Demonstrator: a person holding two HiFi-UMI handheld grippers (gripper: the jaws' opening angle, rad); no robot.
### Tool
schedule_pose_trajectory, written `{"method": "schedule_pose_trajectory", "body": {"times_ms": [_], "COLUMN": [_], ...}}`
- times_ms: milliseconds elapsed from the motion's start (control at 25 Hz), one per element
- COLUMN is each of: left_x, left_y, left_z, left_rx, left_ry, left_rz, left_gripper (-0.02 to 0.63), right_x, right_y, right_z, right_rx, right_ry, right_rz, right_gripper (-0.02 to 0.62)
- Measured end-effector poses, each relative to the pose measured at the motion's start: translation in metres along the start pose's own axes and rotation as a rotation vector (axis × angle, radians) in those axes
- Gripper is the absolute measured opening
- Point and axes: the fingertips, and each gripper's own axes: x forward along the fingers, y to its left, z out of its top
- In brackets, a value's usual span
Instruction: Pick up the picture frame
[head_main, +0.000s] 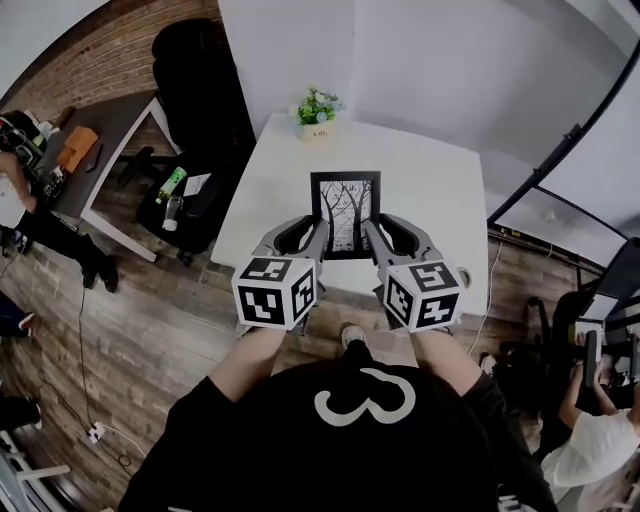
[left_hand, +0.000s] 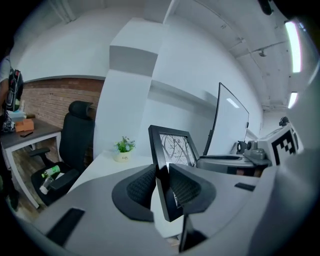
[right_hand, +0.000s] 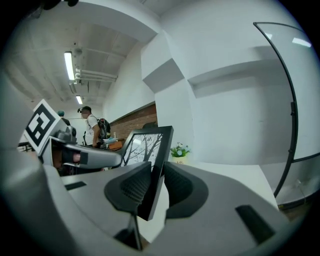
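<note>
- The picture frame (head_main: 345, 212) is held upright over the white table (head_main: 430, 180).
- Its nine o'clock edge is clamped by the left gripper (head_main: 318, 235).
- Its three o'clock edge is clamped by the right gripper (head_main: 372, 235).
- A potted plant (head_main: 317, 110) is seen at twelve o'clock.

You are standing on a wood-plank floor (head_main: 150, 340) at a white table (head_main: 430, 180). A brick wall (head_main: 110, 60) is running behind a black office chair (head_main: 195, 70), and ceiling strip lights (right_hand: 69, 65) are glowing overhead.
</note>
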Motion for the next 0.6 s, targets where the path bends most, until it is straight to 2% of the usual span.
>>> {"method": "schedule_pose_trajectory", "body": {"times_ms": [200, 600], "left_x": [-0.018, -0.036], "left_y": [-0.012, -0.023], "left_z": [0.016, 0.028], "left_rx": [0.045, 0.071], "left_ry": [-0.048, -0.094], "left_rz": [-0.012, -0.029], "left_gripper": [0.091, 0.091], "right_x": [-0.018, -0.038], "right_y": [0.007, 0.018], "right_z": [0.017, 0.034], "right_rx": [-0.008, -0.024], "right_ry": [-0.063, -0.129], "right_rz": [-0.005, -0.006], "right_gripper": [0.094, 0.094]}}
